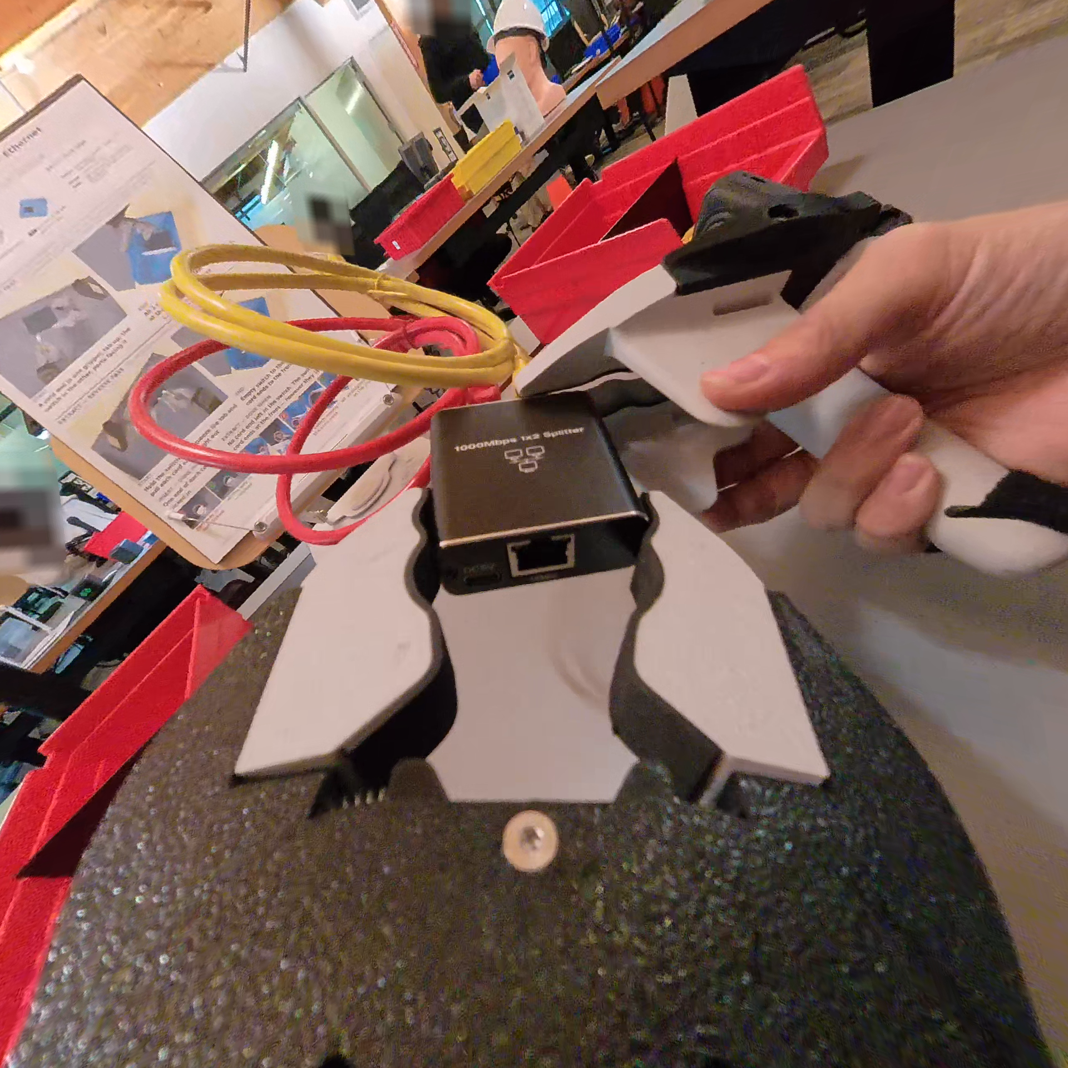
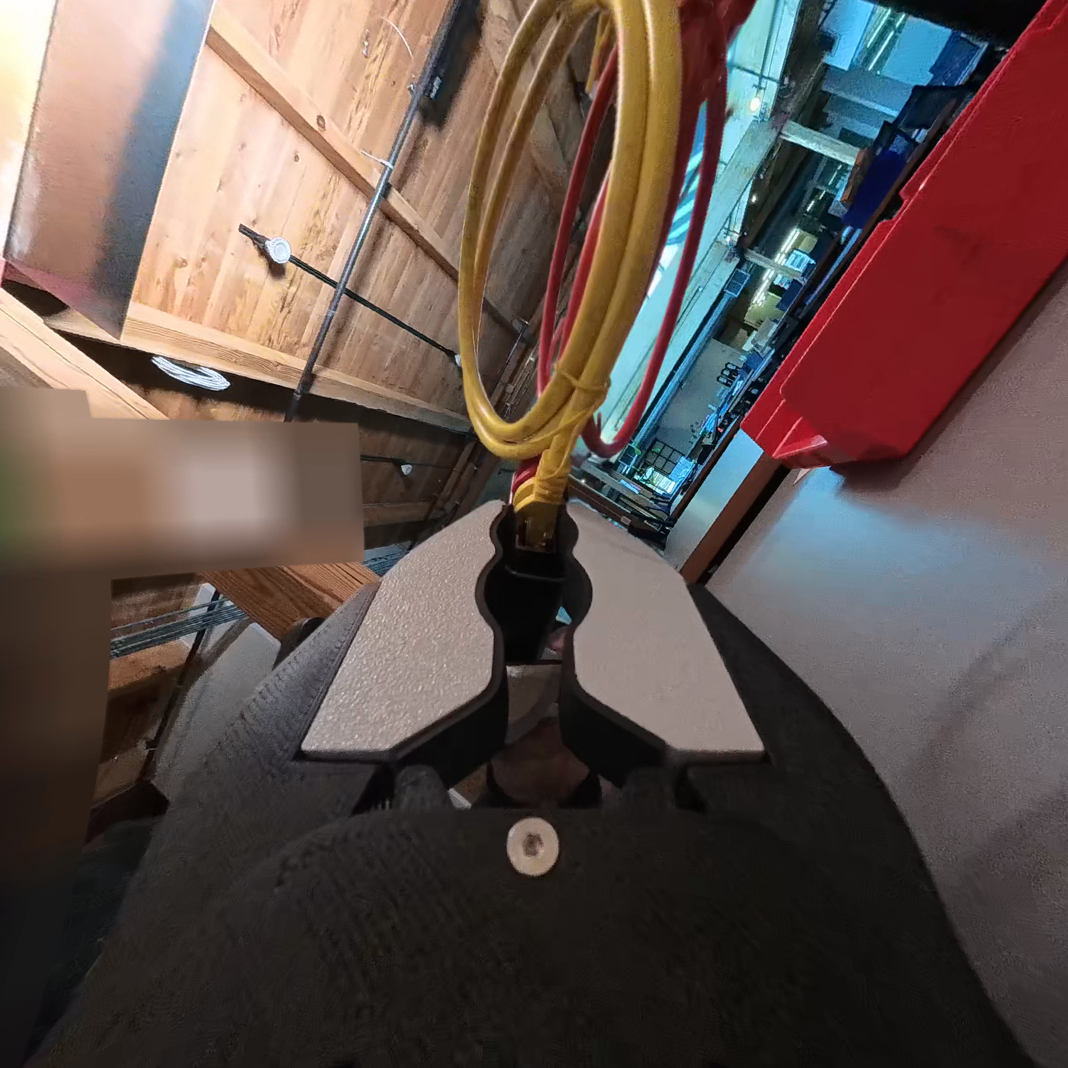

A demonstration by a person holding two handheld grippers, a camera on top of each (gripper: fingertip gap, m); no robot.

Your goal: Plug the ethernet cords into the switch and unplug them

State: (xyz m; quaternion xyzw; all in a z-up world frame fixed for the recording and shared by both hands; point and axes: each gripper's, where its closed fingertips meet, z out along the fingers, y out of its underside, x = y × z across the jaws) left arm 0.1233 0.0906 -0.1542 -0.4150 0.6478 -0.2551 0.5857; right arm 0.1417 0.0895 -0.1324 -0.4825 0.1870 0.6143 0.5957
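Centrally, one small black metal switch (image 1: pixel 534 491) sits pinched between the left gripper (image 1: pixel 534 543) jaws. Two coiled cords, one yellow cord (image 1: pixel 323 329) and one red cord (image 1: pixel 231 439), plug into its far end. Upper right, the right gripper (image 2: pixel 534 555) clamps the yellow plug (image 2: pixel 540 514); a smooth red plastic bin (image 1: pixel 664 231) stands behind.

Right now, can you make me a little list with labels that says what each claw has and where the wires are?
left claw: shut on the black switch, held by its sides
switch front: one empty port faces the camera
right claw: shut around the yellow cord's plug at the switch's far end
yellow cord: coiled and tied, sticking out from the switch's far end
red cord: looped beside the yellow one, also at the far end
behind: red bins on the grey table
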